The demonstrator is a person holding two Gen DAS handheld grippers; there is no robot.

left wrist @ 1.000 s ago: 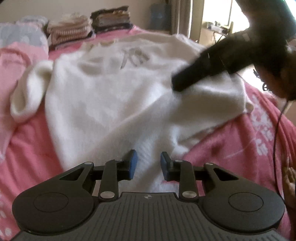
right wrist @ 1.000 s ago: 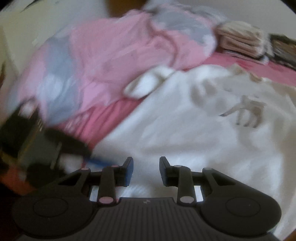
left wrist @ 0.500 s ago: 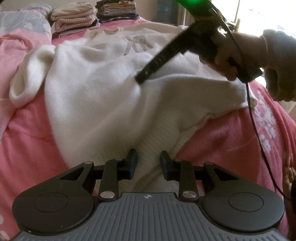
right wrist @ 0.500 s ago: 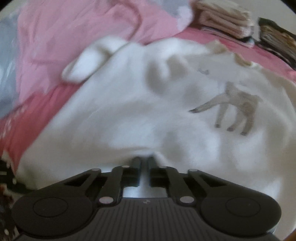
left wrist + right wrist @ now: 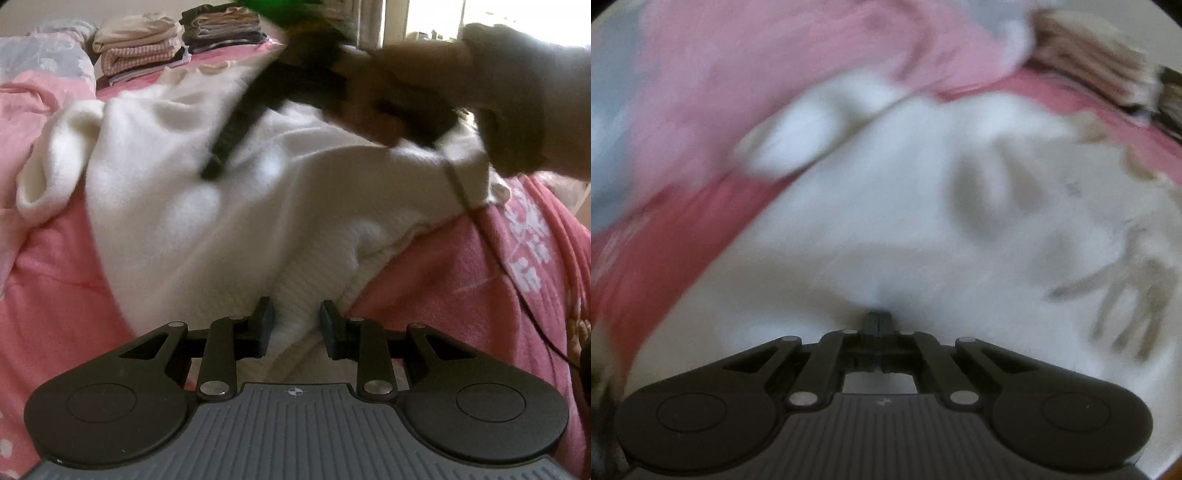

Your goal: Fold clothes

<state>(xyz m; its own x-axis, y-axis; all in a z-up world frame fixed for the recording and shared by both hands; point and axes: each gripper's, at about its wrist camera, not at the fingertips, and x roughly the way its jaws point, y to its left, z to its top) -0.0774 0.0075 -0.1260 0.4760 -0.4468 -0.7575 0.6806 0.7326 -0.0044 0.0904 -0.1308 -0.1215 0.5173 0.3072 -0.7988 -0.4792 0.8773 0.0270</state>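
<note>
A white knit sweater (image 5: 221, 229) lies spread on a pink bedspread (image 5: 443, 295). My left gripper (image 5: 297, 325) is shut on its ribbed hem, which bunches between the two pads. My right gripper (image 5: 210, 173), held by a blurred hand (image 5: 388, 99), slants down onto the sweater's middle. In the right wrist view the right gripper (image 5: 877, 319) is shut on the sweater (image 5: 886, 221), with cloth puckering around its tips. An animal print (image 5: 1126, 295) shows to the right. One sleeve cuff (image 5: 40, 184) hangs off at the left.
Two stacks of folded clothes (image 5: 140, 48) sit at the far end of the bed. A rumpled pink and grey quilt (image 5: 37, 92) lies along the left. A black cable (image 5: 491, 251) trails from the right hand across the bedspread.
My right gripper swept leftward and down across the sweater and its jaws closed on the cloth. The left gripper stayed put on the hem.
</note>
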